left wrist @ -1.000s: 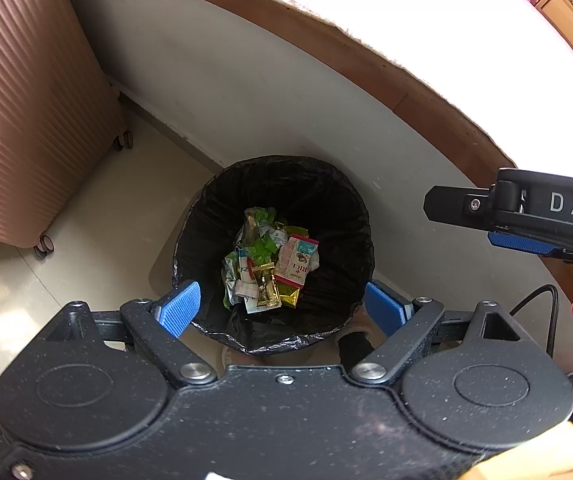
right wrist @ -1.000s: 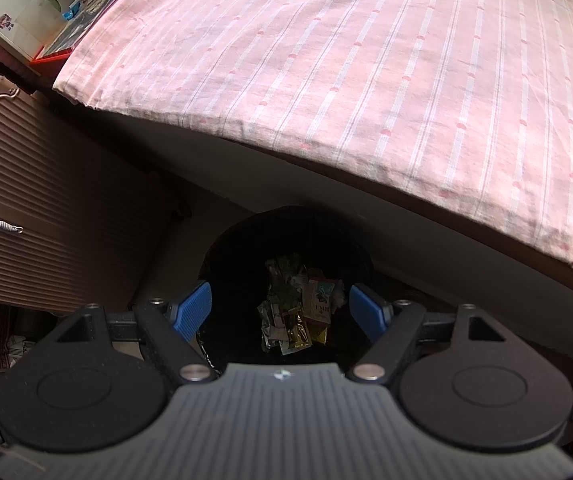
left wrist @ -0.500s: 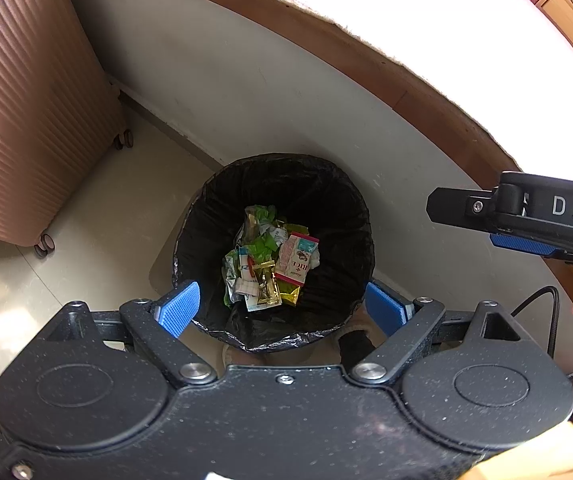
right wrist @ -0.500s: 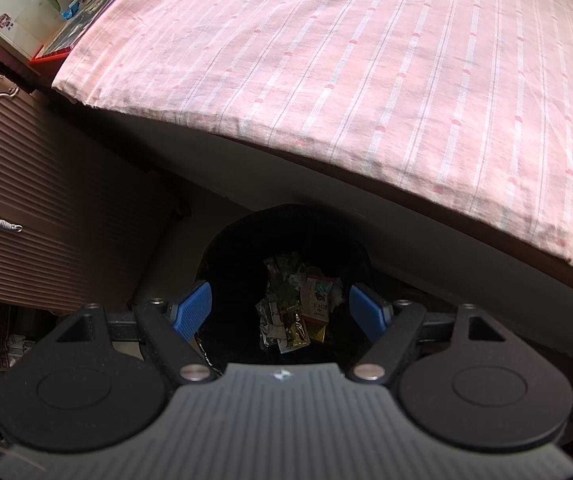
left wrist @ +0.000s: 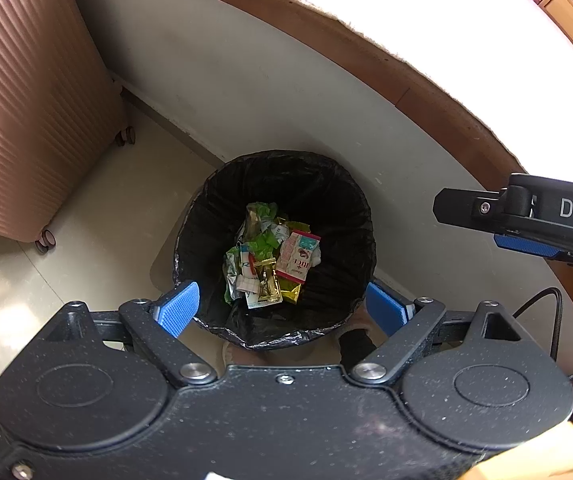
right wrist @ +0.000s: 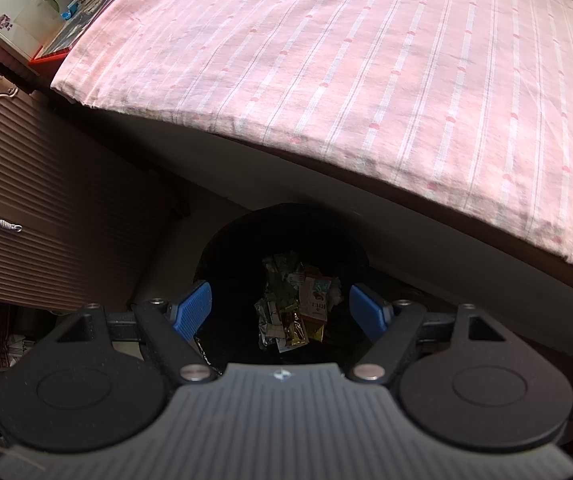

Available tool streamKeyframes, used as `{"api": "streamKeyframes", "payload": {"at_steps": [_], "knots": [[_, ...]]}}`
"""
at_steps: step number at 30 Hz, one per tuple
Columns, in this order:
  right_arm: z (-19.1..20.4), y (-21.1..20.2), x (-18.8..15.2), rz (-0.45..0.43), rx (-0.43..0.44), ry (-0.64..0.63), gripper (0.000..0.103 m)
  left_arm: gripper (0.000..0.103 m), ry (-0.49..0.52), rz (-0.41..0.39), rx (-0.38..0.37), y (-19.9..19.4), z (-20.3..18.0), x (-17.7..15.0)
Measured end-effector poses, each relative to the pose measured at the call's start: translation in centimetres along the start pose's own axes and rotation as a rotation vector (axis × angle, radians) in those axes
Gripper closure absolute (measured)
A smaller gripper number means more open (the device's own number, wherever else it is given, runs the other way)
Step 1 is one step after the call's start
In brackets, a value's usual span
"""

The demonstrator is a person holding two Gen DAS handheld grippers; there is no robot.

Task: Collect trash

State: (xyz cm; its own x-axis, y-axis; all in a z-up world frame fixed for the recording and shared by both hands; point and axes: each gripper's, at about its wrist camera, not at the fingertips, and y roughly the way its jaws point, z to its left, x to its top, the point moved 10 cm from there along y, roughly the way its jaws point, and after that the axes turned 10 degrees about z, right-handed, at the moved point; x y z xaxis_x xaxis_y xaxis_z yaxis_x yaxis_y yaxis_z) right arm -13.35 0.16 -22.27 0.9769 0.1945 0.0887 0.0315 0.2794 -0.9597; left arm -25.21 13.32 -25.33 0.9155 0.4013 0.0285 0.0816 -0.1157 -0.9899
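L gripper (left wrist: 282, 308) points steeply down, blue pads spread wide, nothing btwn them. Straight below it, well apart, sits one trash bin (left wrist: 222, 200) w/ a black bag liner, standing on pale floor tiles (left wrist: 98, 216). In the left wrist view the bin's near rim falls btwn the two pads. R gripper (right wrist: 280, 312) is also wide apart and empty, pointing down at the same bin (right wrist: 226, 256); in the left wrist view one of its arms (left wrist: 526, 216) juts in from the right edge, above and right of the bin, not touching it.

Trash (left wrist: 270, 256) lies in one heap at the bottom of the bin: crumpled green wrappers, a couple of gold foil ones, one pink-and-white packet on the right side of the heap. Exact wrapper count can't be told, they overlap. Same heap (right wrist: 294, 304) shows dimly in the right wrist view.

Around: 1 pink ribbed suitcase (left wrist: 26, 92) on wheels left of the bin, apart from it. 1 bed w/ a pink striped sheet (right wrist: 366, 80) behind the bin; its pale side panel (left wrist: 266, 80) is just behind the bin.
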Motion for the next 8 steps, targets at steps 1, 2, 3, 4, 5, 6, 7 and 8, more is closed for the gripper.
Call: {"api": "streamKeyframes", "payload": {"at_steps": [1, 2, 3, 4, 5, 6, 7, 8], "knots": [[0.0, 0.02, -0.03, 0.0, 0.0, 0.0, 0.018, 0.013, -0.002, -0.001, 0.0, 0.01, -0.03, -0.15], [-0.02, 0.01, -0.01, 0.001, 0.0, 0.0, 0.018, 0.013, -0.002, -0.001, -0.001, -0.02, -0.02, -0.19], [-0.02, 0.01, -0.03, 0.001, 0.0, 0.0, 0.018, 0.013, -0.001, -0.001, -0.001, 0.01, -0.03, -0.13], [-0.06, 0.03, -0.05, 0.001, 0.001, 0.0, 0.018, 0.013, -0.001, -0.003, -0.002, -0.04, -0.01, -0.22], [-0.11, 0.09, -0.05, 0.001, 0.001, 0.0, 0.018, 0.013, 0.0, -0.003, -0.001, -0.03, -0.01, -0.21], [-0.12, 0.08, -0.05, 0.001, 0.001, -0.001, 0.018, 0.013, -0.002, -0.004, 0.0, 0.08, -0.23, -0.26], [-0.12, 0.08, -0.06, 0.001, 0.001, 0.0, 0.018, 0.013, -0.002, -0.004, 0.002, 0.1, -0.31, -0.25], [-0.13, 0.07, -0.06, 0.001, 0.002, 0.0, 0.018, 0.013, -0.002, -0.004, 0.002, 0.1, -0.3, -0.28]]}}
